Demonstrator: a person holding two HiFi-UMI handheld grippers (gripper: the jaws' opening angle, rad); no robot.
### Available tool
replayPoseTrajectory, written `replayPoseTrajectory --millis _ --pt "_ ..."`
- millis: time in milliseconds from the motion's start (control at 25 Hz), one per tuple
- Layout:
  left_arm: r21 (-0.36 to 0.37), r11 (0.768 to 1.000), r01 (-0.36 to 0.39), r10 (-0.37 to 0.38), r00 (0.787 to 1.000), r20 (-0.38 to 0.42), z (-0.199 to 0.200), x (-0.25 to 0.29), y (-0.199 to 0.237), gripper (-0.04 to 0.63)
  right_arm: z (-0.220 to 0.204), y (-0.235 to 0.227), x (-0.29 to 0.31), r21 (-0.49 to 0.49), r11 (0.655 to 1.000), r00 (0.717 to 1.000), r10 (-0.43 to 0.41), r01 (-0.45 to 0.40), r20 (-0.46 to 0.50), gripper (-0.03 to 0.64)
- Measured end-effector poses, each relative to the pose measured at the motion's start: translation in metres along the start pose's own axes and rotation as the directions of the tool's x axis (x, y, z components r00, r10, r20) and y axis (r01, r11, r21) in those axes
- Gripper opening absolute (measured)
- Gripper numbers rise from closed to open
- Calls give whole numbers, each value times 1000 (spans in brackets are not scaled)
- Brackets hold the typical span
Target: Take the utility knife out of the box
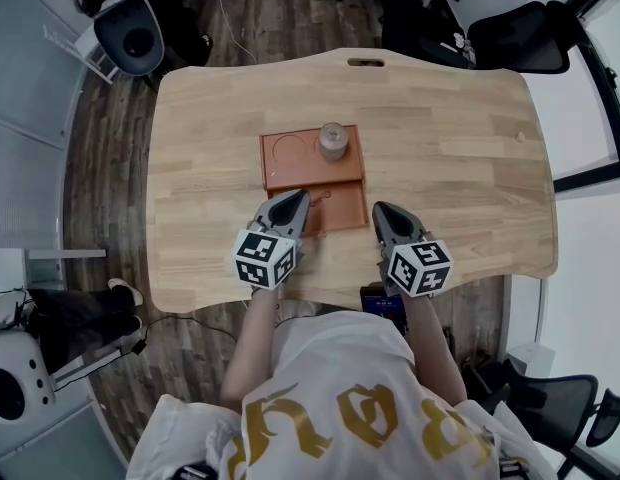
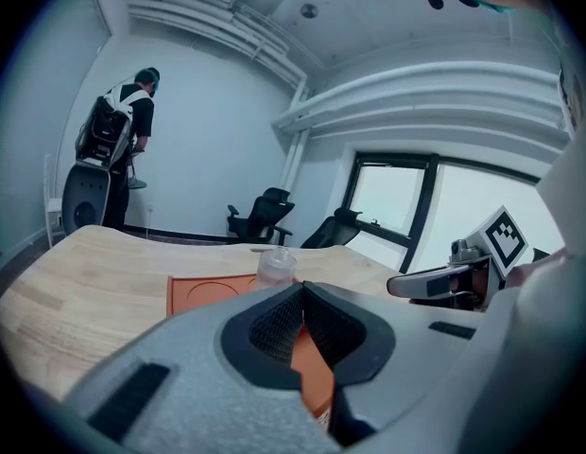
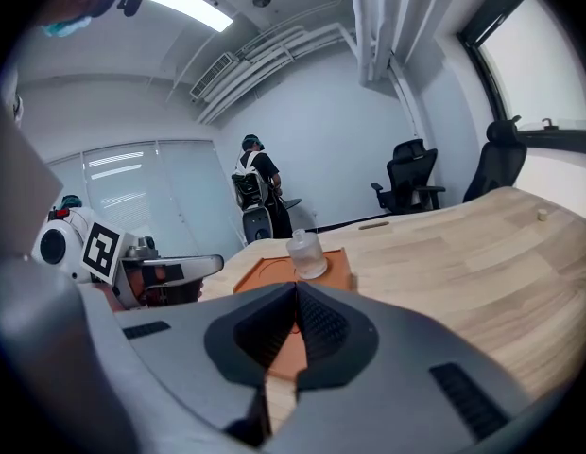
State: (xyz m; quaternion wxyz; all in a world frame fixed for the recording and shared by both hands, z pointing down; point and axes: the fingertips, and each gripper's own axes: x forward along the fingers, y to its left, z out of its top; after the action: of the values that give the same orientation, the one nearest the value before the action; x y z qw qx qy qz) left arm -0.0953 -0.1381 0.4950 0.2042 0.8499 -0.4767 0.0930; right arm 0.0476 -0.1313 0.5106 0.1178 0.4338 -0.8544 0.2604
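Note:
An orange-brown box (image 1: 290,176) lies open in the middle of the wooden table (image 1: 460,158). Its far part has a round recess (image 1: 288,150) and holds a small clear bottle (image 1: 333,141); the near part is a shallow compartment (image 1: 338,208). I cannot make out a utility knife in any view. My left gripper (image 1: 294,202) is shut, with its tips over the box's near left corner. The right gripper (image 1: 381,212) is shut and empty, just off the box's near right corner. In the left gripper view the closed left gripper (image 2: 302,293) points at the box (image 2: 208,293) and the bottle (image 2: 275,267).
The table's near edge (image 1: 330,298) runs just behind both grippers. A slot (image 1: 366,63) is cut at the far edge. Office chairs (image 1: 520,38) stand beyond the table, and a person (image 3: 258,192) stands by the far wall.

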Motion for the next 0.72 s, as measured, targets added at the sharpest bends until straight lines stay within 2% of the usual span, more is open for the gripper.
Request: replayPoseTrajectory --millis 280,720 --pt "-7 1000 0 0 999 -35 -12 5 5 11 -7 -6 4 14 1000 1000 -7 8 -18 12" --pt "-58 998 9 -15 995 -103 -34 13 15 11 -22 -16 14 42 999 998 -23 25 -60 12"
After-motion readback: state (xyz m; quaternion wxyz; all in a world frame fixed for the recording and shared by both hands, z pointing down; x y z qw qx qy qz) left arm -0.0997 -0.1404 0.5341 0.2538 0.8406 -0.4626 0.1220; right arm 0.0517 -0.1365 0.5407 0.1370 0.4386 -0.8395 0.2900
